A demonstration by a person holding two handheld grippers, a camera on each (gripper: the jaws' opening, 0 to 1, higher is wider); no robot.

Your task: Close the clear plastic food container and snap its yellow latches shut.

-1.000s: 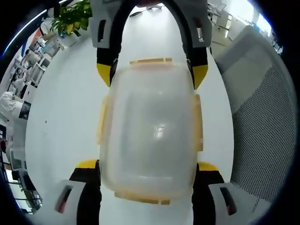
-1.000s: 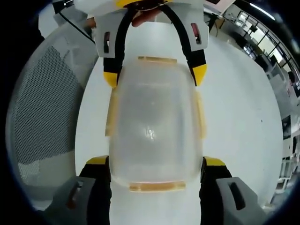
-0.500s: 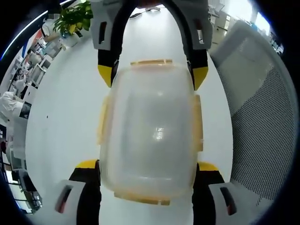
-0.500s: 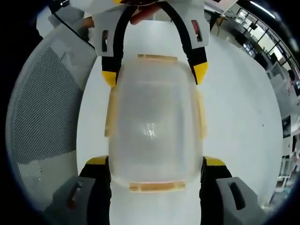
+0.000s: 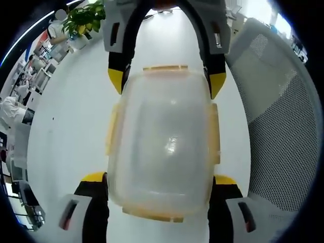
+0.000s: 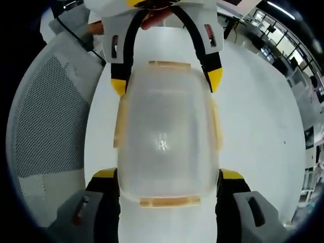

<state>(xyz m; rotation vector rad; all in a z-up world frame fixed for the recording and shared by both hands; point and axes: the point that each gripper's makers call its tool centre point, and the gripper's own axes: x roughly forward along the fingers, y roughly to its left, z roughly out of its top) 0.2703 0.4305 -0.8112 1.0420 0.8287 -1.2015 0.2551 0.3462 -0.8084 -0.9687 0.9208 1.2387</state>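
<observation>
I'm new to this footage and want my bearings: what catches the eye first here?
The clear plastic food container sits in the middle of both views on a white table, yellow latches along its edges. The left gripper straddles one end with its yellow-tipped jaws and the right gripper straddles the opposite end. A grey mesh chair stands beside the table, and a green plant at its far edge.

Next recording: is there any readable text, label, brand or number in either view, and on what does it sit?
None can be read.
The clear container with its yellow latches bears no visible print in either view.
The right claw and left claw, each at one end of it, show no lettering.
The background shelves by the plant are too small and blurred to read.
</observation>
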